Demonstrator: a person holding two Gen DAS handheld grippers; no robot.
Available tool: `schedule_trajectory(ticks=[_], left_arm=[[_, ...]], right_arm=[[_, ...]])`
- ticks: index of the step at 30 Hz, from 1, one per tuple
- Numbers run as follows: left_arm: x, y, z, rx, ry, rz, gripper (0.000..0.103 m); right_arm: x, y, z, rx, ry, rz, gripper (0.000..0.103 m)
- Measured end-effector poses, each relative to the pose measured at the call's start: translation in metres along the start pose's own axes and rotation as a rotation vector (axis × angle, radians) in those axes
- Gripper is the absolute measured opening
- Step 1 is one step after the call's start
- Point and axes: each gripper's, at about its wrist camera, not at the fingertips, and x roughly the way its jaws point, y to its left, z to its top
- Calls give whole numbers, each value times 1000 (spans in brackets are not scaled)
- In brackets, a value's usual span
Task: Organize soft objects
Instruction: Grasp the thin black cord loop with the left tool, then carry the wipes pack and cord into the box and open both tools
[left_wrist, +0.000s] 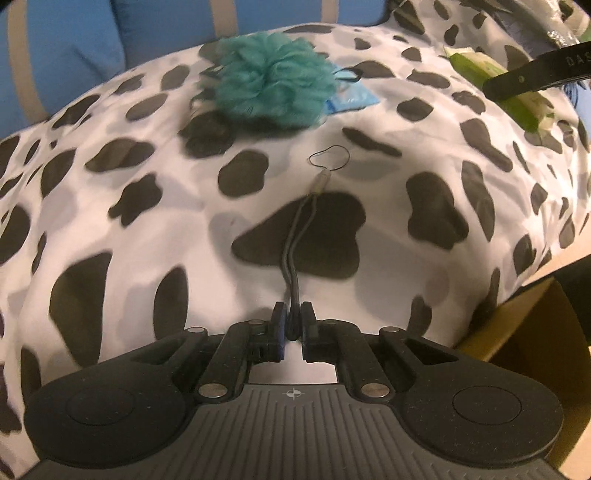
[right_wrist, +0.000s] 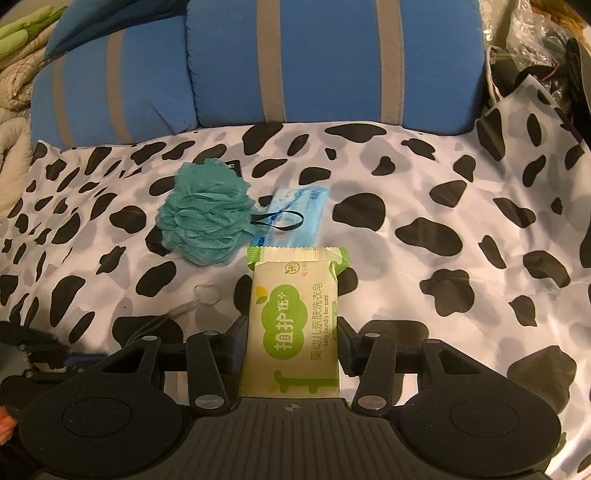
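Soap pack (right_wrist: 293, 325) clamped in right gripper (right_wrist: 291, 343); left gripper (left_wrist: 293, 325) pinches dark cord (left_wrist: 295, 254).
Loofah (right_wrist: 207, 214), blue packet (right_wrist: 295, 214) lie loose on spotted cover (right_wrist: 443, 184) — sorting looks early.

The green-and-cream soap packet (right_wrist: 293, 328) carries large green-cloud characters "植护花+", the line "婴幼儿亲肤洗衣皂" and the English "Baby laundry bar soap", while a black bar (left_wrist: 535, 72) at the left view's upper right shows the letters "DAS".

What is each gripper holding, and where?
Left gripper pinches the dark cord at its near end. Right gripper clamps the soap bar pack across its long sides.
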Motion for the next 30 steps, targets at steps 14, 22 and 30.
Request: schedule_trajectory(ticks=[14,22,30], left_arm=[[32,-11,34,5,-61,-6,55],[41,-11,45,14,-76,-20,18],[37,-9,43,7,-79,-6,6]], right_arm=[[4,-6,-5,-6,18,-9,51],[5,-12,-5,9,27,-12,51],[6,-10,-7,2,29,-10,51]])
